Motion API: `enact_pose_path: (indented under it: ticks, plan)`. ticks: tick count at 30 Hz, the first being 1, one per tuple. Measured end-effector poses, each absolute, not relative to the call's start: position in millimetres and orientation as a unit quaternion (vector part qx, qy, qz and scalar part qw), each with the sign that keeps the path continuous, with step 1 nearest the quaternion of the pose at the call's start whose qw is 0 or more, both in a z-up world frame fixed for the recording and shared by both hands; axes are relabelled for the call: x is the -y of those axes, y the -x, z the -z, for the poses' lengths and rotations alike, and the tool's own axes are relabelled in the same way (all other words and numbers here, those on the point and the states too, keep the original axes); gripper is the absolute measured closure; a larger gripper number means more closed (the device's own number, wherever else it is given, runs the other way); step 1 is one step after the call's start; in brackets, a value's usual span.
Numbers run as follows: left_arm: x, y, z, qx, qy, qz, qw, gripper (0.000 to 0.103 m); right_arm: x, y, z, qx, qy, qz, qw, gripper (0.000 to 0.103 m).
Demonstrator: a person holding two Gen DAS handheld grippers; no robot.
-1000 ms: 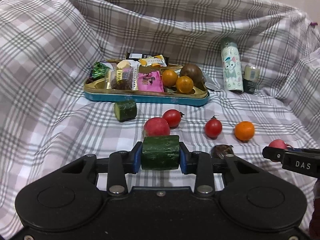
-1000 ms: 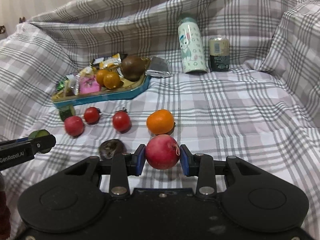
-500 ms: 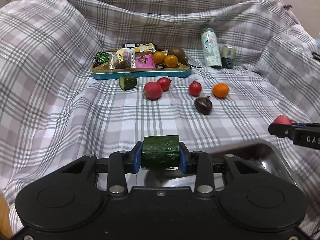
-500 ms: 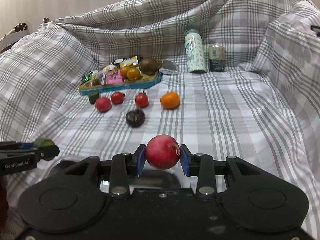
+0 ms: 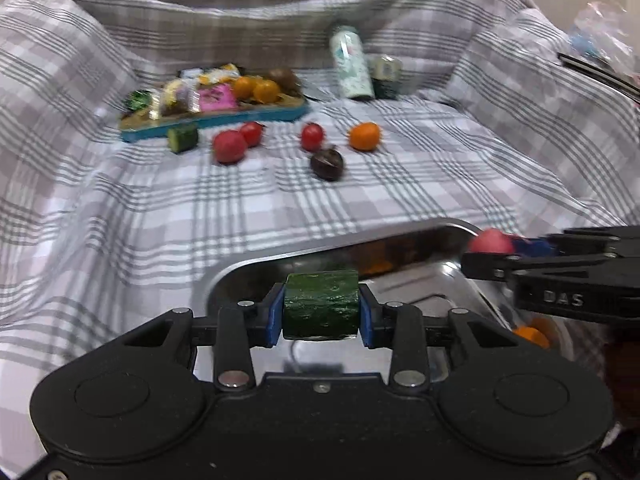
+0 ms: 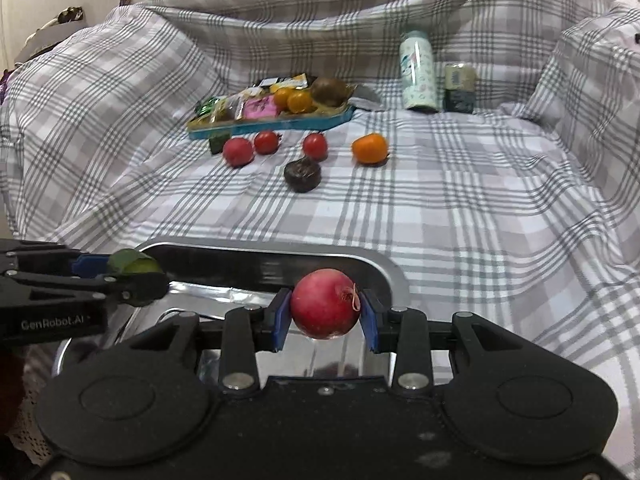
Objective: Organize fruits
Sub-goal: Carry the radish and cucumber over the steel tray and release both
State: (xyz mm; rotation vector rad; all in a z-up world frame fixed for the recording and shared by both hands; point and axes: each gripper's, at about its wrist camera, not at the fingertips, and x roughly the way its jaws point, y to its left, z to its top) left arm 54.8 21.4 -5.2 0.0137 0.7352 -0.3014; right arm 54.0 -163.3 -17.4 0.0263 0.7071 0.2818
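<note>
Steel tray (image 6: 384, 276) lies directly beneath us — our left claw (image 5: 321, 311) pinching the cucumber chunk (image 5: 321, 304), our right claw (image 6: 325, 306) pinching the red fruit (image 6: 325, 303), both over its basin; farther off, loose fruit waits on the checked cloth (image 6: 460, 208).

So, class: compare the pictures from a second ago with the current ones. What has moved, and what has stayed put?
Both hand-held grippers pulled back from the loose fruit toward the metal tray, which has come into view beneath them. The left hand-held gripper stays shut on the cucumber piece; the right hand-held gripper stays shut on the red fruit. Nothing was released. The fruit on the checked cloth and the snack tray lie as before.
</note>
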Motion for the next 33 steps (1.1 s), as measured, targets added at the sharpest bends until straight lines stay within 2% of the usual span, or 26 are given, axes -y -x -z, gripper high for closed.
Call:
enact_pose_path:
  ticks: [3,33]
  plan:
    - [-17.3,-55.2,8.6,-0.373,-0.007,0.165,0.913,0.058,162.2,-53.1,18.3,-0.348,-0.009,-0.144,0.926,0.065]
    - [-12.1,-50.0,6.6,-0.345,-0.029,0.14,0.928,0.058,162.6,-54.0,19.6,-0.348,-0.015,-0.141,0.927,0.064]
